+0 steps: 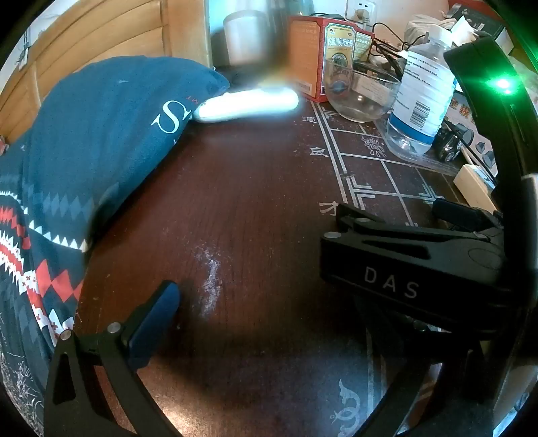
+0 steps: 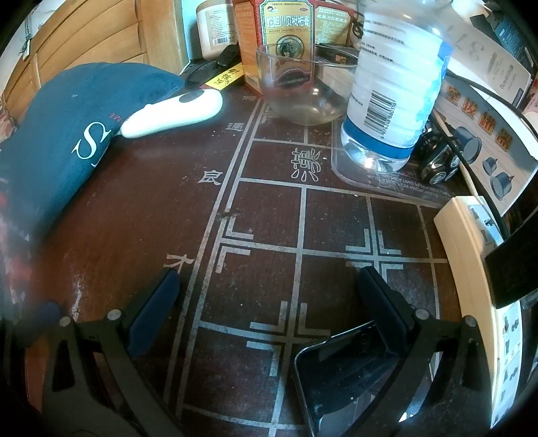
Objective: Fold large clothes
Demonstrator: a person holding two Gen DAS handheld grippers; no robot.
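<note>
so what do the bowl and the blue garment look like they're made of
Bowl: clear glass by the look, glossy with highlights, box print showing through; clear plastic is possible. Blue garment: soft matte knit or fleece, fuzzy surface, woven-looking red and white pattern.

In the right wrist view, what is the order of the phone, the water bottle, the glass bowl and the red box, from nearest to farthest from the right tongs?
1. The phone, flat on the table by the right finger of the right tongs.
2. The water bottle, ahead to the right.
3. The glass bowl, ahead, left of the bottle.
4. The red box, behind the bowl.
</note>
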